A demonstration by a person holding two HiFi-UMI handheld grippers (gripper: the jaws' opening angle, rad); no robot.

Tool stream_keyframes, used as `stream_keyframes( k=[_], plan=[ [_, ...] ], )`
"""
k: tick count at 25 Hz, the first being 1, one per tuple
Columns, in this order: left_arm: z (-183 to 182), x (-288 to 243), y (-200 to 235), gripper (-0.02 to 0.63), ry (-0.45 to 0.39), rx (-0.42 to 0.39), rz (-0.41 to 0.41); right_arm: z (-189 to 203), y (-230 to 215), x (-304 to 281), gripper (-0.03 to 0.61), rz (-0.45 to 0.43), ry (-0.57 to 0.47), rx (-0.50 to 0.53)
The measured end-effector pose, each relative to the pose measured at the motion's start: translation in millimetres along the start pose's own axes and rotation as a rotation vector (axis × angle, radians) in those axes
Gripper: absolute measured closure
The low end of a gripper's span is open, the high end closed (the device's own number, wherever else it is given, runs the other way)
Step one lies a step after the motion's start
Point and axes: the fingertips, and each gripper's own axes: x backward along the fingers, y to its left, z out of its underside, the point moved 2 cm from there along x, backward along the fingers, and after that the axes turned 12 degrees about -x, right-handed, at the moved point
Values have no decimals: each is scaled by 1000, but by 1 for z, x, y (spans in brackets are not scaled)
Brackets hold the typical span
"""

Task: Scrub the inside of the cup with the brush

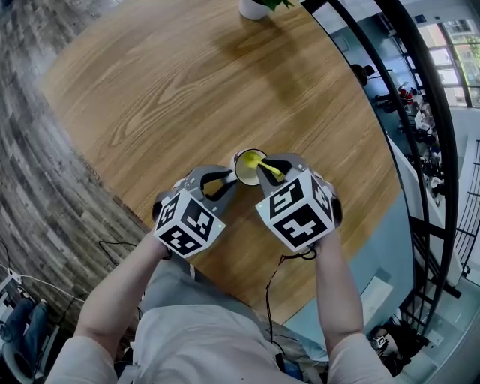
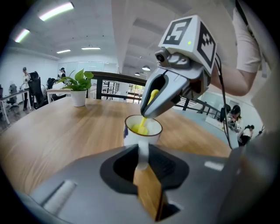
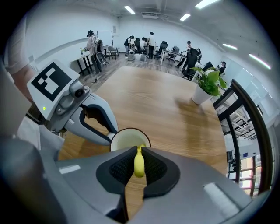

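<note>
Left gripper (image 1: 229,184) comes in low from the left, jaws pinching the cup's handle, i.e. holding it steady. Cup (image 1: 250,166) stands upright on the table (image 1: 187,90), toward the near edge, approx. mid-width, well in from the right edge. Right gripper (image 1: 268,171) sits just right of the cup and points steeply down. Its jaws are pressed onto the handle of the yellow brush (image 3: 139,162), w/ the brush head below the rim, inside the cup.

Progress, as I read it: both grips are made and the brush is in, so the scrub is under way or just starting. No water or suds show, and I can't tell how much of the wall is covered. Left to do: work round the wall and the bottom, then lift the brush out.

Room: the left side and far half of the table are bare, so plenty of space there. A plant pot (image 1: 255,7) at the far edge is well apart. On the right is the table edge, w/ a black railing (image 1: 420,112) beyond it, so less room that side. Tightest spot is at the rim, where the two grippers' tips crowd each other.
</note>
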Motion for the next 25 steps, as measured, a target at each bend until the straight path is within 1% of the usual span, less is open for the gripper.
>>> stream_keyframes(
  k=[5,11,15,20,25],
  plan=[
    [0,1,2,545,-3,12,-2,15,2,2,546,4,62,27],
    [0,0,2,544,-2,28,-13,22,14,11,546,-63,85,9],
    [0,0,0,545,7,4,-24,15,28,14,546,-118,51,-8],
    [0,-1,-2,546,2,-15,-20,-2,32,11,546,-122,-4,5],
    [1,-2,-2,548,7,-48,-8,-22,25,8,546,-107,-88,-47]
  ],
)
